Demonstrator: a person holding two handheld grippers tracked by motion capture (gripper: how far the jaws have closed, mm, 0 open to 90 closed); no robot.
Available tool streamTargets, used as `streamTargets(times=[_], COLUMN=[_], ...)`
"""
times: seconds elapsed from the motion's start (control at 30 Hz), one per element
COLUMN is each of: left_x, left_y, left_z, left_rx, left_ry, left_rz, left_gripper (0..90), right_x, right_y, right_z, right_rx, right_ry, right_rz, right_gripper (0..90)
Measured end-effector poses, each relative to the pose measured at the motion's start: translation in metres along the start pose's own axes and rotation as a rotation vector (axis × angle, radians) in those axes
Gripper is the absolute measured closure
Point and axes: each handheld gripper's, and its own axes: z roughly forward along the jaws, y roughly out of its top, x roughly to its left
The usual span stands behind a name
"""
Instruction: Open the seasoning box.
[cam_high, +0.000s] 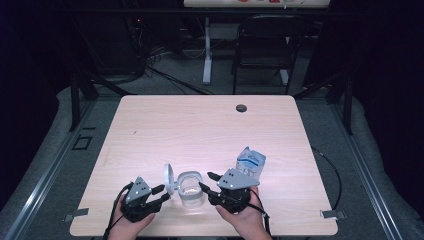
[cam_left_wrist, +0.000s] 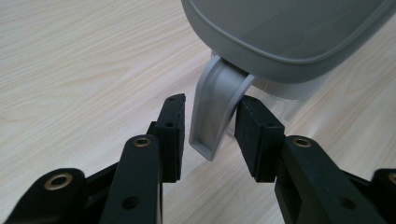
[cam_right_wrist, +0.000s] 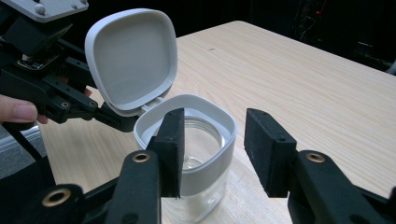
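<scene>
Pale wood table (cam_high: 210, 125), near edge: I had a clear glass jar (cam_high: 191, 190) with a grey collar standing between my two grippers, its grey lid (cam_high: 169, 179) swung up on its hinge. My left gripper (cam_high: 161, 193) straddled the lid's latch arm (cam_left_wrist: 215, 107), one pad touching it, the other just clear, so no grip. My right gripper (cam_high: 206, 182) stood with jaws apart at the jar's rim (cam_right_wrist: 187, 135), one finger over the mouth, one outside. Behind it stood a blue-and-white pouch (cam_high: 251, 161).
</scene>
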Motion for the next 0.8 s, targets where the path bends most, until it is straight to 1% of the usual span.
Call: streamTargets(times=[0.03,0.13,0.17,0.27,0.5,0.57,0.6,0.63,0.67,0.7,0.73,0.8], left_x=[0.000,0.000,0.000,0.002,0.005,0.005,0.005,0.005,0.006,0.006,0.006,0.006], left_y=[0.001,0.001,0.002,0.003,0.002,0.002,0.002,0.002,0.002,0.002,0.002,0.002], left_z=[0.000,0.002,0.002,0.002,0.004,0.004,0.004,0.004,0.004,0.004,0.004,0.004], left_rx=[0.008,-0.002,0.005,0.006,-0.003,-0.005,-0.007,-0.008,-0.009,-0.009,-0.009,-0.006], left_ry=[0.003,0.001,0.000,0.001,0.007,0.003,0.004,0.006,0.005,0.006,0.008,0.007], left_rz=[0.008,0.002,0.003,0.009,-0.006,-0.011,-0.016,-0.016,-0.012,-0.012,-0.011,-0.015], left_gripper=[64.1,65.0,65.0,65.4,65.8,65.8,66.1,66.1,66.2,66.2,66.5,66.5], right_x=[-0.001,-0.003,-0.003,-0.005,-0.010,-0.011,-0.012,-0.012,-0.013,-0.013,-0.015,-0.015], right_y=[0.000,-0.001,-0.001,0.000,0.002,0.003,0.004,0.004,0.005,0.005,0.005,0.006], right_z=[-0.001,-0.005,-0.005,-0.008,-0.017,-0.020,-0.023,-0.023,-0.026,-0.026,-0.028,-0.029], right_rx=[0.001,-0.011,-0.011,-0.019,-0.040,-0.050,-0.046,-0.046,-0.048,-0.048,-0.048,-0.051], right_ry=[-0.004,-0.012,-0.012,-0.010,-0.018,-0.025,-0.031,-0.031,-0.037,-0.037,-0.040,-0.045], right_rz=[0.003,0.014,0.014,0.024,0.050,0.059,0.053,0.053,0.049,0.049,0.043,0.043], right_gripper=[57.5,55.4,55.4,53.4,49.6,50.5,52.5,52.5,55.3,55.3,57.4,57.8])
